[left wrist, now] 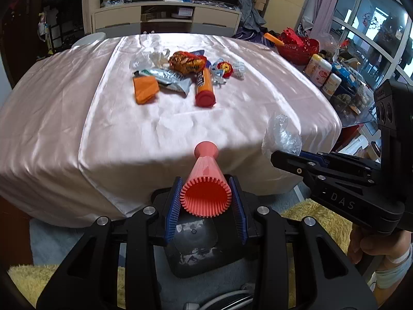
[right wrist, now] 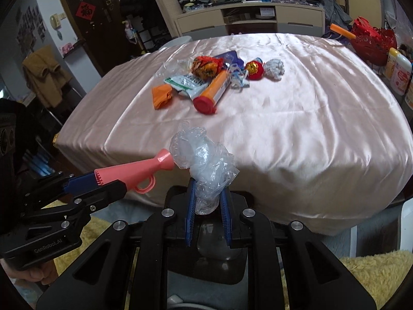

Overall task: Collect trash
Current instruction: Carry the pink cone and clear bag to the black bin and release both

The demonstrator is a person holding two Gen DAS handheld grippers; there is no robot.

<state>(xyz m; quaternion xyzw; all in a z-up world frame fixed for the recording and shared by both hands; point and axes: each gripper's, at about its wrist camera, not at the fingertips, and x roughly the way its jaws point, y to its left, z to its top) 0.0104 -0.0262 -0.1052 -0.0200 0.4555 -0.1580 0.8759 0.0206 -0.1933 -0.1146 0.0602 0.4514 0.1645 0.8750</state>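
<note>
My left gripper (left wrist: 205, 201) is shut on a pink ribbed funnel-shaped piece (left wrist: 205, 180), narrow end pointing at the table; it also shows in the right wrist view (right wrist: 134, 171). My right gripper (right wrist: 207, 201) is shut on a crumpled clear plastic wrap (right wrist: 201, 155), also seen in the left wrist view (left wrist: 281, 134). A trash pile lies mid-table: an orange tube with a red cap (left wrist: 204, 85), a silver wrapper (left wrist: 167, 77), orange paper (left wrist: 144, 89), an orange snack bag (left wrist: 187, 62), a red round piece (left wrist: 225, 68) and a white wad (left wrist: 238, 69).
The table has a shiny pink cloth (left wrist: 77, 108). A red basket (left wrist: 296, 46) and several bottles (left wrist: 322, 72) stand at the right. A TV cabinet (left wrist: 165, 18) is behind. A grey bin-like object (left wrist: 196, 242) sits below the grippers on the floor.
</note>
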